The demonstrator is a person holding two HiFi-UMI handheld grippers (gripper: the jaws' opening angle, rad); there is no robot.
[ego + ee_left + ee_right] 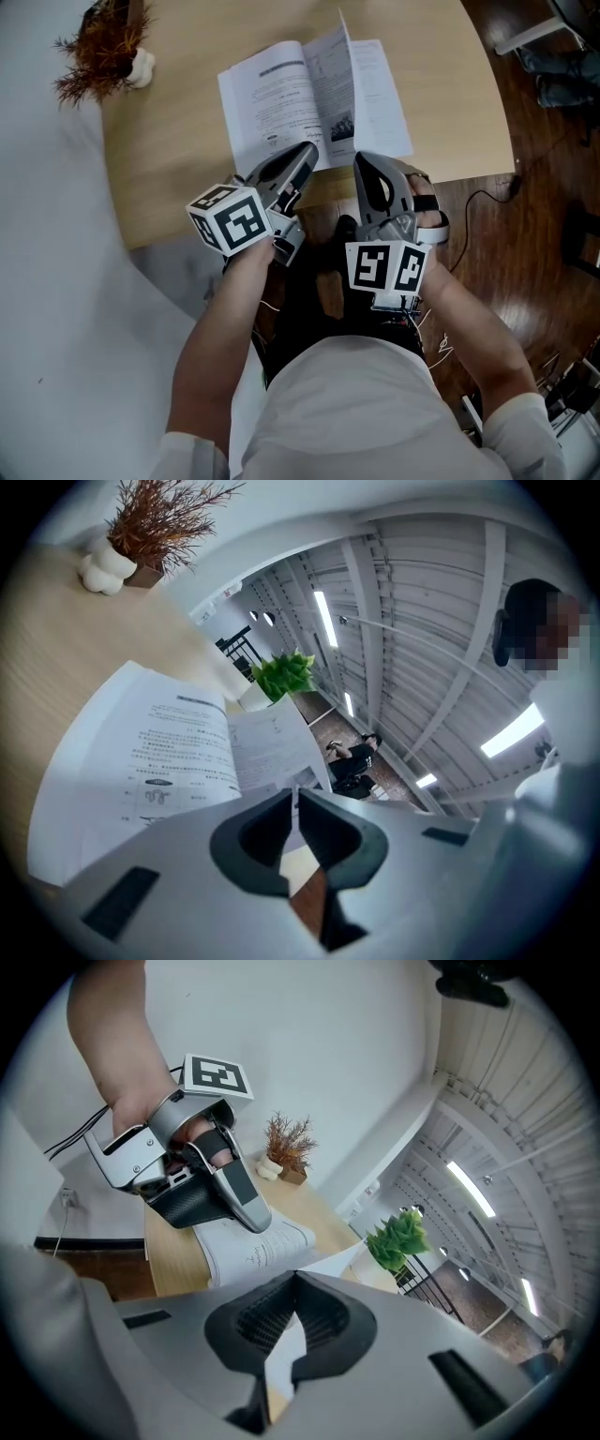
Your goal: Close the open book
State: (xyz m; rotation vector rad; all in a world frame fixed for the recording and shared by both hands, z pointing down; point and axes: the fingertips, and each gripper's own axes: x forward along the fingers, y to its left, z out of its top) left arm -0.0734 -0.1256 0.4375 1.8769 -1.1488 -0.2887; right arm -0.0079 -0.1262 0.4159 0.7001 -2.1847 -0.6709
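An open book of white printed pages lies on the wooden table, and one sheet stands upright at its middle. My left gripper is shut, with its tips over the near edge of the left page. My right gripper is also shut. Its tips are at the near corner of the upright sheet, and I cannot tell whether any paper is pinched. In the left gripper view the left gripper has the book just beyond its tips. The right gripper view shows the left gripper resting over the book, ahead of my right gripper.
A dried brown plant in a white pot stands at the table's far left corner. The table's near edge runs just under both grippers. A dark wooden floor with a cable lies to the right. A green plant stands beyond the table.
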